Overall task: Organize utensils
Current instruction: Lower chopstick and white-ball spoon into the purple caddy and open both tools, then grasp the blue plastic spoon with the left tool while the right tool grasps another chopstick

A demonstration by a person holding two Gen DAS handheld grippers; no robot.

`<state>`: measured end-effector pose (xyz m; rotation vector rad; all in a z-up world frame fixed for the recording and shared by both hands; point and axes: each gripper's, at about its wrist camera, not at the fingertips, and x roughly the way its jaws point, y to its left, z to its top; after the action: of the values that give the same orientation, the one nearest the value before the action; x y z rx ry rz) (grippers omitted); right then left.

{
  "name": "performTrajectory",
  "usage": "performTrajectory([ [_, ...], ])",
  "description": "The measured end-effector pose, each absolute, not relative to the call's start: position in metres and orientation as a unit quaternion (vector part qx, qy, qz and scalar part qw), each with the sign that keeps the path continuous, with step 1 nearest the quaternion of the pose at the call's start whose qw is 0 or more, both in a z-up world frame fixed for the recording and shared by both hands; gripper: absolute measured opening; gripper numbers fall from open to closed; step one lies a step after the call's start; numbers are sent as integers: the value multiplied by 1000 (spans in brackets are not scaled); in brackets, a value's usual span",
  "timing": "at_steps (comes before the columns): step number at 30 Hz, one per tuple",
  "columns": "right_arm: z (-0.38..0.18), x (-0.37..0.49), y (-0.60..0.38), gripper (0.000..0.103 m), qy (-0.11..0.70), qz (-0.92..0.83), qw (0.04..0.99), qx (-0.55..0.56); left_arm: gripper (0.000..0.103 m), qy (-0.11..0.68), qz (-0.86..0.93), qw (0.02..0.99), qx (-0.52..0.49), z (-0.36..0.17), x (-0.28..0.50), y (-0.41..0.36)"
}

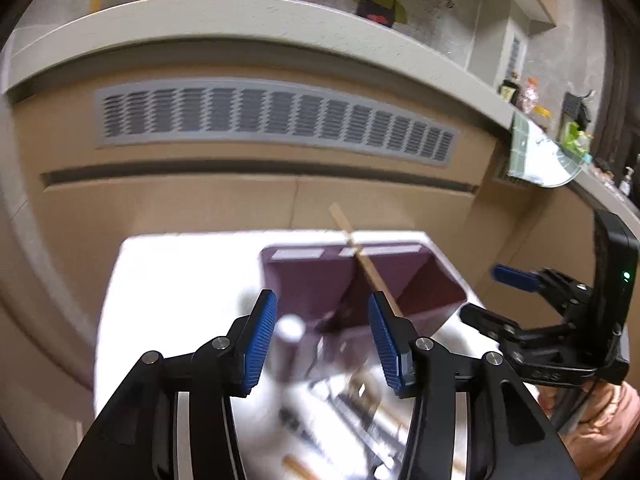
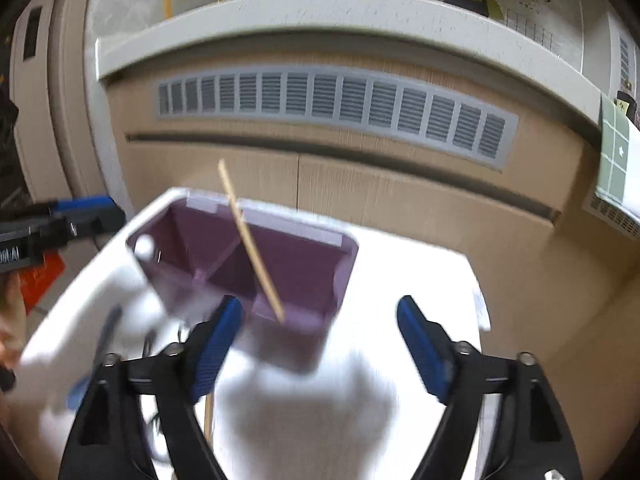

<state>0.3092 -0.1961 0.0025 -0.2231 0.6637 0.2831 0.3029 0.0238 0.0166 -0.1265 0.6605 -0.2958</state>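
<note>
A purple divided utensil holder [image 1: 420, 280] [image 2: 304, 264] stands on a white table [image 1: 180, 272] [image 2: 400, 280]. One wooden chopstick [image 1: 368, 268] [image 2: 252, 248] leans upright inside it. My left gripper [image 1: 322, 300] [image 2: 80, 212] is open just before the holder, above several blurred loose utensils [image 1: 352, 400] lying on the table, with nothing pinched. My right gripper [image 2: 320, 308] [image 1: 496, 296] is open wide in front of the holder, nothing between its pads. More blurred utensils [image 2: 104, 340] and another wooden stick [image 2: 208, 412] lie to its lower left. A small white round thing [image 2: 144, 246] shows at the holder's left edge.
Behind the table rises a brown cabinet front with a long grey vent [image 1: 276, 120] [image 2: 336, 100] under a pale ledge [image 1: 240, 16]. A person's pink sleeve [image 1: 600, 420] is at the right. A red item [image 2: 40, 276] lies off the table's left side.
</note>
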Motion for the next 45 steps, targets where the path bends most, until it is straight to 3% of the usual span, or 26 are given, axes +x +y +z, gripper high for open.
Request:
performTrajectory([
  [6, -32, 276, -188, 99, 357, 121, 911, -168, 56, 358, -106, 926, -62, -16, 259, 46],
  [9, -42, 264, -188, 101, 370, 124, 905, -169, 63, 372, -85, 923, -57, -33, 236, 54],
  [14, -49, 248, -180, 99, 376, 160, 899, -156, 64, 401, -83, 910, -70, -57, 205, 65],
  [16, -55, 244, -173, 86, 388, 178, 892, -148, 64, 410, -89, 905, -71, -64, 196, 65],
  [18, -63, 242, -166, 50, 410, 195, 879, -145, 64, 414, -98, 902, -70, -69, 189, 61],
  [20, -72, 241, -161, 36, 434, 210, 865, -137, 64, 420, -100, 899, -69, -75, 180, 57],
  [30, -70, 231, -172, 38, 420, 162, 884, -129, 62, 422, -12, 905, -49, -94, 169, 30],
  [31, -68, 230, -173, 39, 417, 160, 885, -128, 61, 427, -8, 903, -47, -96, 173, 28],
  [33, -66, 231, -175, 40, 415, 158, 887, -123, 44, 431, -2, 902, -37, -100, 180, 23],
  [35, -66, 232, -177, 40, 419, 167, 885, -113, 34, 423, 5, 906, -29, -99, 182, 24],
  [38, -67, 238, -174, 40, 429, 203, 875, -96, 33, 398, -4, 917, -30, -87, 179, 29],
  [40, -71, 247, -167, 36, 437, 215, 868, -99, 33, 377, -13, 926, -21, -73, 174, 31],
  [42, -75, 260, -158, 21, 442, 218, 863, -108, 33, 360, -26, 932, -22, -60, 172, 35],
  [45, -86, 285, -147, 18, 460, 210, 856, -111, 32, 339, -39, 940, -19, -45, 169, 38],
])
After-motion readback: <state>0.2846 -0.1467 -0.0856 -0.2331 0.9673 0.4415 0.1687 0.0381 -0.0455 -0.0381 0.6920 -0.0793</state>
